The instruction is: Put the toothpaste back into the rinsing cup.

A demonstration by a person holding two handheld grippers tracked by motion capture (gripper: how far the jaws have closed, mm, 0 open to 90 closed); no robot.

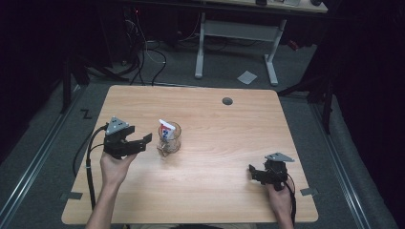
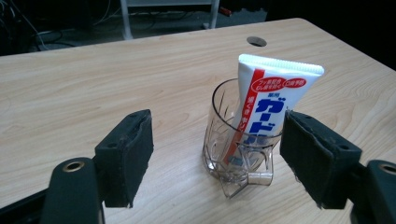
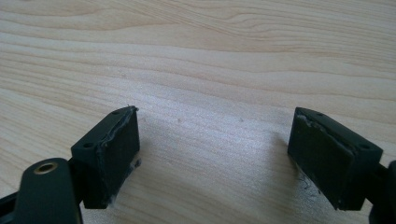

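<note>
Toothpaste tube [image 2: 268,105] stands in a glass cup [image 2: 238,144] mid-desk [image 1: 215,191], just ahead of the released left tool [image 2: 215,154]; the right tool [image 3: 215,154], also released, sits near the desk's right front edge over bare wood.

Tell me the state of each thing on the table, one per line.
Glass cup: upright, holding the tube.
Toothpaste tube: standing in the cup, leaning, crimped end up.
Left gripper: open, empty, facing the cup.
Right gripper: open, empty, over bare table.
</note>
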